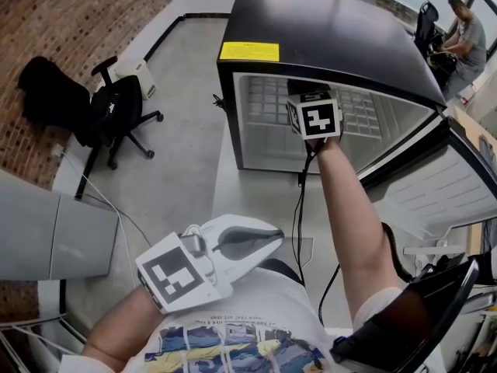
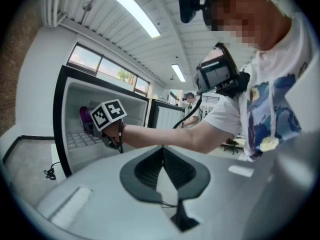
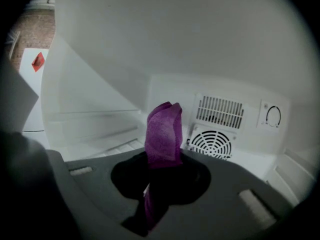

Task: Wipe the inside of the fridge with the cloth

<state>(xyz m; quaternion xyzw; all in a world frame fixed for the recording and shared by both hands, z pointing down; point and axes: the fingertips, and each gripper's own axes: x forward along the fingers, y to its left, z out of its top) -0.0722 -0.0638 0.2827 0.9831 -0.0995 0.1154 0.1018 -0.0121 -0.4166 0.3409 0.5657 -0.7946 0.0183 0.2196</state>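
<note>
A small black fridge (image 1: pixel 326 33) stands open, its white inside (image 3: pixel 100 59) lit. My right gripper (image 1: pixel 307 98) reaches into it, marker cube uppermost, and in the head view its tips are hidden inside. The right gripper (image 3: pixel 162 166) is shut on a purple cloth (image 3: pixel 164 131) that sticks up between the jaws, short of the back wall. The left gripper view shows the cloth (image 2: pixel 85 118) just inside the fridge (image 2: pixel 62 119). My left gripper (image 1: pixel 273 238) hangs low by my body, away from the fridge, jaws shut with nothing in them (image 2: pixel 163 159).
The back wall carries a round fan vent (image 3: pixel 212 142), a slotted grille (image 3: pixel 220 112) and a dial (image 3: pixel 273 116). The fridge door (image 1: pixel 458 189) swings open to the right. A black office chair (image 1: pixel 116 111) stands left by a brick wall. A person (image 1: pixel 466 33) sits far right.
</note>
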